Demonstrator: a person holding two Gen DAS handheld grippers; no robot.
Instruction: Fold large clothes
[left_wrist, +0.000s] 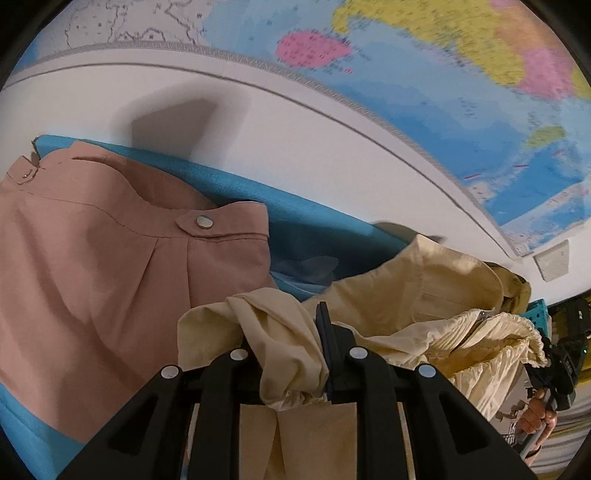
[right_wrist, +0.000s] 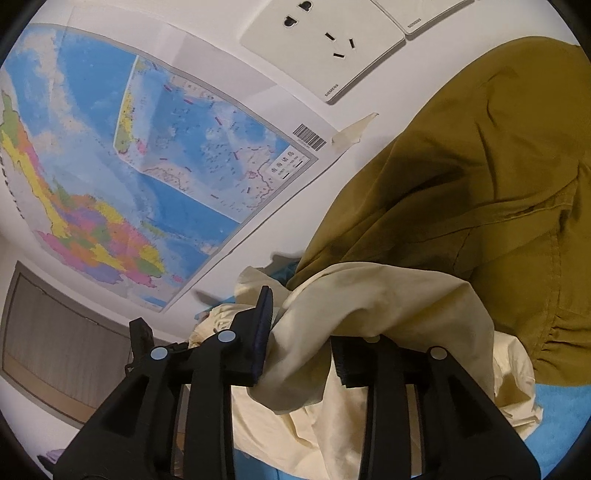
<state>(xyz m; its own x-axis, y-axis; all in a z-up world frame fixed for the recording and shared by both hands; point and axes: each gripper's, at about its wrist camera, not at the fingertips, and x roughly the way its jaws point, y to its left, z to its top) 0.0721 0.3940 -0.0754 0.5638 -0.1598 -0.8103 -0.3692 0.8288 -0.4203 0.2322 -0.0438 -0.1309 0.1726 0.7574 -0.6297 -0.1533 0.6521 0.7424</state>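
A cream garment lies crumpled on the blue surface. My left gripper is shut on a bunched fold of it, which hides the left finger. The same cream garment drapes loosely between the parted jaws of my right gripper and over its right finger; the left pad is mostly bare. In the left wrist view the right gripper appears at the far right edge, held by a hand. A folded pink garment with metal snaps lies to the left.
An olive garment is heaped against the wall behind the cream one. A wall map and a power socket are on the white wall. A teal crate shows at the right.
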